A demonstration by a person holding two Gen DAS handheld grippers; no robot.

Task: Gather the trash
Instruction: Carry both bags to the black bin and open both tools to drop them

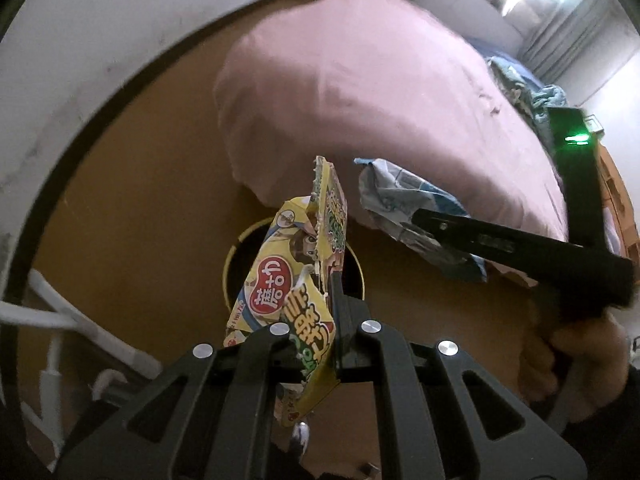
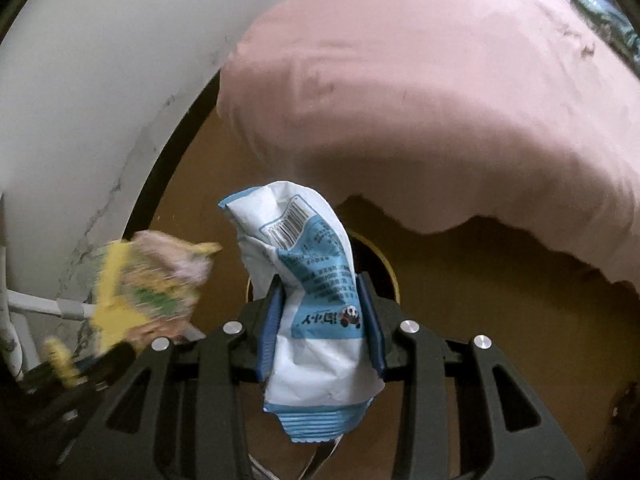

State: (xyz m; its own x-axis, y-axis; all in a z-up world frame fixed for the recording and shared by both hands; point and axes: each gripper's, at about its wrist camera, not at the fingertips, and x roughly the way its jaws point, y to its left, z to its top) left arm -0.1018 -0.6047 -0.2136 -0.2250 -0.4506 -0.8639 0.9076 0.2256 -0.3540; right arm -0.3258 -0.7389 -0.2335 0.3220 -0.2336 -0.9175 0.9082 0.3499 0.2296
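Carrying stage: left gripper [image 1: 334, 280] clenched on crinkled yellow snack wrapper [image 1: 288, 276], right gripper [image 2: 322, 300] grasping crumpled blue-and-white plastic packet [image 2: 308, 280], both above yellow-rimmed round bin [image 1: 232, 264]; next, likely lowering over its mouth and releasing.

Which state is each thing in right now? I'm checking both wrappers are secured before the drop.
yellow snack wrapper: crumpled, clamped in the left gripper.
blue and white wrapper: crumpled, clamped in the right gripper.
round bin: open-topped, on the floor below both wrappers.
pink blanket: draped over the bed's edge.
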